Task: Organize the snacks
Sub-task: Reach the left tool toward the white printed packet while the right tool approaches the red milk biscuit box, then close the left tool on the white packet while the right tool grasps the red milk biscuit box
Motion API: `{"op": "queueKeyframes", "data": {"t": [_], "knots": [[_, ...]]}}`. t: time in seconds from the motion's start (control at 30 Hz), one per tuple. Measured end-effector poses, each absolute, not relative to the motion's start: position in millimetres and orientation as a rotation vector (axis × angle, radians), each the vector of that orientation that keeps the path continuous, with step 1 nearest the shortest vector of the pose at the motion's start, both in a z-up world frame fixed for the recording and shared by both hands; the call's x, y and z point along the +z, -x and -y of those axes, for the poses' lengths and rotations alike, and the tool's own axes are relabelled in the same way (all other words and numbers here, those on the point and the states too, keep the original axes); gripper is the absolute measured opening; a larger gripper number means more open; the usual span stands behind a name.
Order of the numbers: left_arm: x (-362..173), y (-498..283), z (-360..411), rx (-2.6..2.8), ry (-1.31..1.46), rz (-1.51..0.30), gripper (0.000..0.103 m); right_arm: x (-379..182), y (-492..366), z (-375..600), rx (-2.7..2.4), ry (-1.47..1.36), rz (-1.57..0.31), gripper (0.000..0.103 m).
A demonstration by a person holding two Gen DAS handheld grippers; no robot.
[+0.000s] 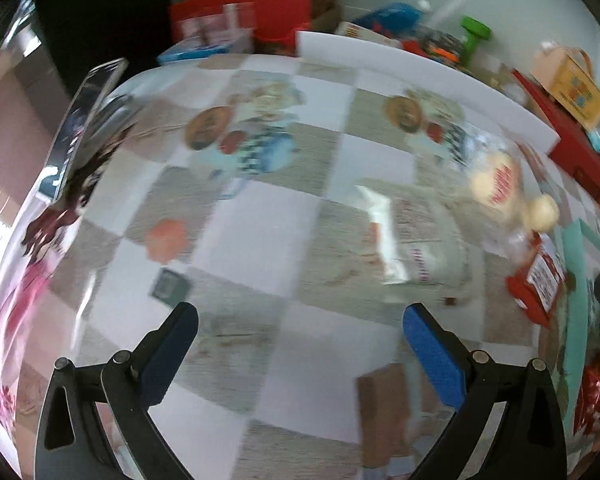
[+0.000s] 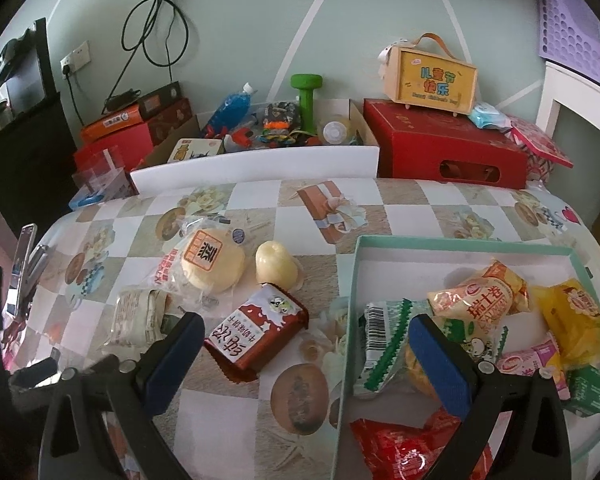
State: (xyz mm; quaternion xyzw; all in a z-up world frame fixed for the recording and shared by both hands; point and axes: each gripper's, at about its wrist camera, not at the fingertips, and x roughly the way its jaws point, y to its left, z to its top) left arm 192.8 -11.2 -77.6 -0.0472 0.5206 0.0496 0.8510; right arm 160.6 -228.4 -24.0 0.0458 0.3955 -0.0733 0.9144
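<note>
A checked cloth printed with food pictures covers the counter [image 2: 404,216], and a white board [image 2: 256,166] stands along its far edge. Behind the board sits clutter against a pale green wall: red boxes [image 2: 444,148], a yellow case [image 2: 436,76] on top of one, a green dumbbell [image 2: 306,96], a blue bottle [image 2: 230,110] and cables hanging from a socket. A teal tray [image 2: 452,242] lies on the right of the counter and holds several snack packs, among them an orange pack [image 2: 480,296], a yellow pack [image 2: 576,316] and a green-edged pack [image 2: 384,340]. Left of the tray, loose on the cloth, lie a red pack [image 2: 256,332], a round cake [image 2: 212,266] in clear wrap, a pale pear-shaped sweet [image 2: 274,268] and a clear-wrapped pack [image 2: 138,316]. The right claw [image 2: 306,334] hangs wide and empty above the red pack and the tray's left wall. The left claw [image 1: 300,320] is also wide and empty over bare cloth; its view is blurred, with the clear-wrapped pack [image 1: 416,240] ahead to its right.
</note>
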Motion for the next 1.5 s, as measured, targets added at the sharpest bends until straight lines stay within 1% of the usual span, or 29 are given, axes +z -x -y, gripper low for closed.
{"op": "queueKeyframes", "data": {"t": [0.17, 0.3, 0.37, 0.4, 0.5, 0.57, 0.6, 0.8, 1.13, 1.3, 1.5], "knots": [[-69, -195, 2, 0.076, 0.173, -1.054, 0.102, -31, -164, 224, -0.143, -0.076, -0.827, 0.103], [-65, -207, 13, 0.004, 0.219, -1.016, 0.102, -36, -166, 222, -0.13, -0.089, -0.826, 0.101], [-64, -215, 19, -0.022, 0.232, -0.994, 0.102, -37, -167, 222, -0.12, -0.104, -0.828, 0.095], [-65, -220, 21, -0.03, 0.233, -0.992, 0.102, -38, -167, 222, -0.121, -0.107, -0.829, 0.09], [-67, -229, 34, -0.062, 0.219, -0.984, 0.102, -41, -171, 221, -0.12, -0.105, -0.838, 0.084], [-71, -233, 40, -0.081, 0.198, -0.994, 0.102, -42, -173, 220, -0.12, -0.102, -0.842, 0.076], [-74, -235, 44, -0.084, 0.185, -1.001, 0.102, -43, -173, 220, -0.118, -0.099, -0.843, 0.075], [-84, -244, 48, -0.015, 0.115, -1.03, 0.102, -45, -179, 214, -0.104, -0.084, -0.842, 0.074], [-86, -240, 29, 0.038, 0.12, -1.037, 0.102, -65, -196, 204, -0.1, -0.097, -0.911, 0.074], [-87, -243, 33, 0.043, 0.105, -1.037, 0.102, -70, -197, 208, -0.097, -0.143, -0.933, 0.074], [-89, -245, 39, 0.049, 0.073, -1.04, 0.1, -75, -199, 207, -0.102, -0.129, -0.944, 0.072]]}}
